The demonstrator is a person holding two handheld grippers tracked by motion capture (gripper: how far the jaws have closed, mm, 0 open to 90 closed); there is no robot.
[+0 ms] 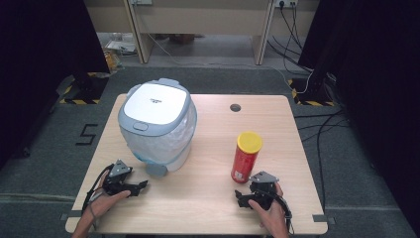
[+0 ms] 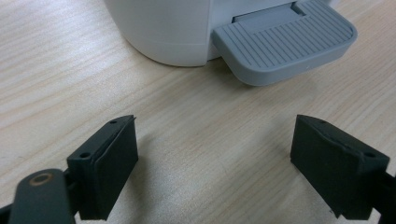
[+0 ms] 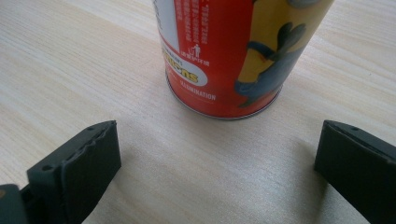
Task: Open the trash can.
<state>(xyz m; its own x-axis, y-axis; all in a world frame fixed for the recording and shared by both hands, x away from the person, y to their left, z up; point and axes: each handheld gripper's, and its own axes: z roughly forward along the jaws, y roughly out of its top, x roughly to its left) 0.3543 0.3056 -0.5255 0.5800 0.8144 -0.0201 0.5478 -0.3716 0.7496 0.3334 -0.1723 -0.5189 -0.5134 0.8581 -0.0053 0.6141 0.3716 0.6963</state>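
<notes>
Count: 1 pedal bin [image 1: 157,124], 1 snack can [image 1: 245,156], 2 grippers, all on 1 light wooden table [image 1: 208,198].
Left gripper [image 1: 140,187]: jaws spread wide and holding nothing, bare tabletop between them, low over the wood.
Ahead of the left jaws: the bin's grey ribbed pedal [image 2: 285,39] sits just past the tips, toward the right-hand jaw, apart from both; the white bin body [image 2: 163,28] rises beyond the left-hand jaw.
Right gripper [image 1: 241,198]: jaws wide apart too, nothing gripped.
Ahead of the right jaws: the red and yellow can stands upright, just beyond the gap, near its middle, not touching either jaw.
Bin: grey-white lid [image 1: 154,103] down, a clear liner showing at the sides; contents can't be told.
Can: yellow cap [image 1: 249,141] on; inside hidden.
Open room: bare wood between the 2 grippers and across the near strip of table.
Edges: both hands come in over the near edge; 1 round cable hole [image 1: 235,107] lies toward the far edge.
</notes>
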